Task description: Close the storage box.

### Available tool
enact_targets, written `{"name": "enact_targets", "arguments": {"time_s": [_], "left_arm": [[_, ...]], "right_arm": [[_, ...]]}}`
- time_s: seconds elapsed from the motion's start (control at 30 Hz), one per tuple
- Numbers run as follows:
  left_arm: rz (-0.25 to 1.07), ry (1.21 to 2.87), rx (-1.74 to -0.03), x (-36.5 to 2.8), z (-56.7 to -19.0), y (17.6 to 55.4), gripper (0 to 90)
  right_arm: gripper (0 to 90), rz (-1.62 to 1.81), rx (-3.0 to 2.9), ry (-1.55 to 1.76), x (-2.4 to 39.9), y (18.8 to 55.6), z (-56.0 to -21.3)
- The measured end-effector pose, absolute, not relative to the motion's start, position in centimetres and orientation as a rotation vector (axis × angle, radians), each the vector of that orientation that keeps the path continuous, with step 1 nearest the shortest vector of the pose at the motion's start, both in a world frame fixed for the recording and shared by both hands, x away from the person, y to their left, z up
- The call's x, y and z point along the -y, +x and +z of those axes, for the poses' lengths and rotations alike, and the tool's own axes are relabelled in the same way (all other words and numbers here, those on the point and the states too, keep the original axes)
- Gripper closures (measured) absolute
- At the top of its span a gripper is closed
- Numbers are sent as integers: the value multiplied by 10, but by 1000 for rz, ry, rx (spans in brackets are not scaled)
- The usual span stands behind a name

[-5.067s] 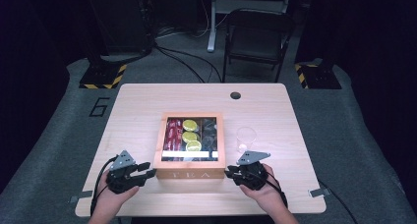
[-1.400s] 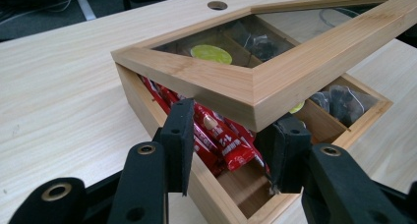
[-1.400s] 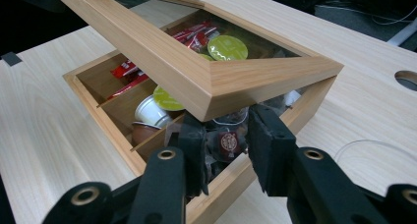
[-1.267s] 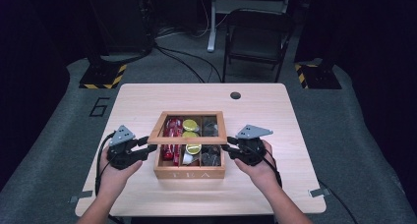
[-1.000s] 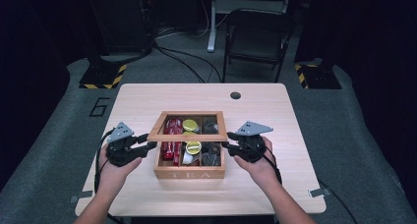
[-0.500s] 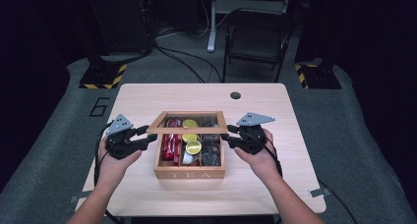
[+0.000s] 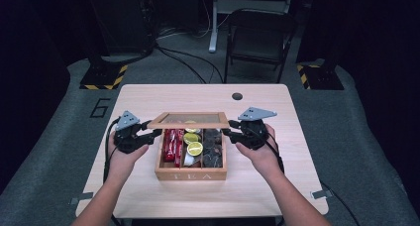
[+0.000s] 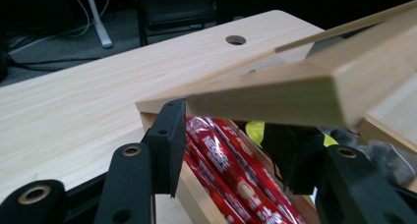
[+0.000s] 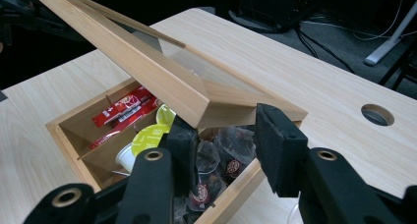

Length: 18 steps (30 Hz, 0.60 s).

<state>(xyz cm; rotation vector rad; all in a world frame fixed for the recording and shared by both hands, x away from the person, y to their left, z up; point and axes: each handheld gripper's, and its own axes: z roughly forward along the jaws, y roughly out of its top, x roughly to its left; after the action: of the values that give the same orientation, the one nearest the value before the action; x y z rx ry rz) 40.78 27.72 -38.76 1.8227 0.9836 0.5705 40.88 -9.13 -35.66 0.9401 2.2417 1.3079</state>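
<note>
Two tongs meet at one lid, one at each front corner, w/ the box btwn and just below them. The lid is tilted up at the tongs' end, far edge down on the box's back wall.

The right tongs clench the lid's near corner; in the right gripper view one pad sits against the corner's outer face and the other is tucked under the frame. The left tongs have just been opening. In the left gripper view the lid's end lies above the gap, over the pads, and they look slack on it, so released.

Under the raised lid, from the left tongs across to the right:
- red sachets, right beside the left pads
- lime-yellow pods, mid compartment
- dark tea bags, directly below the right tongs

Nothing blocks either tongs' outer side, just bare table. Beyond the lid's far edge, well apart from both tongs, is a round hole in the tabletop. Past the table's far end stands a chair, w/ cables on the floor. A "6" is marked on the floor out past the left tongs.
</note>
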Motion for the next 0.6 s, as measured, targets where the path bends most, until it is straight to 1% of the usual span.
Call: {"name": "enact_targets", "arguments": {"time_s": [0.13,0.33,0.6], "left_arm": [[579,1804,-981,-277,-385,413,539],[602,1812,-975,-276,-383,415,544],[588,1805,-991,-276,-379,421,548]], "right_arm": [[614,1312,-2240,950,91,410,-355],[612,1313,-2235,939,91,412,-352],[611,1326,-2218,945,90,415,-349]]}}
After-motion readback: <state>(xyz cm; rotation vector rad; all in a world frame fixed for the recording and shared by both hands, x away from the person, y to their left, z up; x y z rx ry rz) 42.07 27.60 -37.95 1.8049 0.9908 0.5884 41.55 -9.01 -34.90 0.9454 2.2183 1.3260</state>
